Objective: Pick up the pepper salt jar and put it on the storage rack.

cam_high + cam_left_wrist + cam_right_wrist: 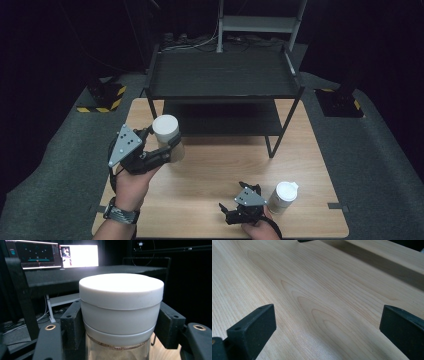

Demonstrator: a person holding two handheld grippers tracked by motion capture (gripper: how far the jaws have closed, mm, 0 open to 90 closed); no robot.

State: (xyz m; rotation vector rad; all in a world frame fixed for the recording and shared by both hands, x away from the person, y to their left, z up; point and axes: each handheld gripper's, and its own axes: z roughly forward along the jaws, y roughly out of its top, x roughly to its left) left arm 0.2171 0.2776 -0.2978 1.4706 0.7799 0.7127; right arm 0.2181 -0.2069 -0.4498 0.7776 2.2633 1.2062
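Fingers [72, 325] of the left gripper [150, 152] pinch the white-lidded jar [121, 312] just under its lid, held clear of the table [210, 200] before the black shelf [222, 75]. Rigid, smooth, probably slippery — grip below the lid. Contents obscured. Right gripper [235, 210] spread, empty — second jar [283, 196] beside it.

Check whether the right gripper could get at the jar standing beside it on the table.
Probably yes. The right gripper is open with nothing between its fingers, and the jar stands upright close beside it with bare table around. It points away from the jar, so it must turn first.
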